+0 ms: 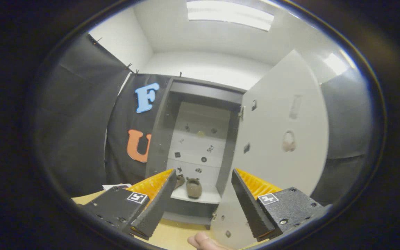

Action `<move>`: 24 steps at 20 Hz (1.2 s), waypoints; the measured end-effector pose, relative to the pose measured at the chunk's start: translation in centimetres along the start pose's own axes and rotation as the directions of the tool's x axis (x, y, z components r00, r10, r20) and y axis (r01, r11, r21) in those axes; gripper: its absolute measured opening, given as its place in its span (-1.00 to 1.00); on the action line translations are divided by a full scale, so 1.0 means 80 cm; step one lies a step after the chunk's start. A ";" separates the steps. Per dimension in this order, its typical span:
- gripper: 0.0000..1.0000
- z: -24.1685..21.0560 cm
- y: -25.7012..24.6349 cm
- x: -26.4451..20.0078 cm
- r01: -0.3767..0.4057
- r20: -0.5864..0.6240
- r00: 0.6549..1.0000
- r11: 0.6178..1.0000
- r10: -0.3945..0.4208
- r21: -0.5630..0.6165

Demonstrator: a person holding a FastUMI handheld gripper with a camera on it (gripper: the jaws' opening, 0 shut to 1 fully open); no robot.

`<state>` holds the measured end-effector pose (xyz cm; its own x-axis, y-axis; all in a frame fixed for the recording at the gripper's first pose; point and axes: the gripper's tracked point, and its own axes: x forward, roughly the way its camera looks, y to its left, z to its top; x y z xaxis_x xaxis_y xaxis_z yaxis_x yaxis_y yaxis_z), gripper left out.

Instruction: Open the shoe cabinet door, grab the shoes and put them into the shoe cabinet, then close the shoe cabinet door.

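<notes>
The dark shoe cabinet (161, 139) stands ahead with its white door (283, 139) swung wide to the right. Two tan shoes (193, 188) sit side by side on the lowest white shelf (207, 198); the left one is partly hidden behind my left finger (158, 194). My gripper (203, 180) is open, nothing between its fingers, held back from the cabinet opening. The right finger (245, 201) lies in front of the door's lower edge.
A person's fingertip (203, 241) shows below the fingers, near the door's bottom corner. The wooden floor (172, 236) runs under the cabinet. A white sheet (116, 186) lies on the floor by the left finger. Black cloth walls flank the cabinet.
</notes>
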<state>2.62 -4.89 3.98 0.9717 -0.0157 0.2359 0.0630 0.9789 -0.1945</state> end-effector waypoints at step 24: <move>1.00 -0.138 -0.284 -0.062 0.148 -0.188 0.975 0.979 -0.120 0.140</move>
<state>-1.13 -29.34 -3.32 0.9824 -0.1714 0.0744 0.1735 0.9846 -0.0227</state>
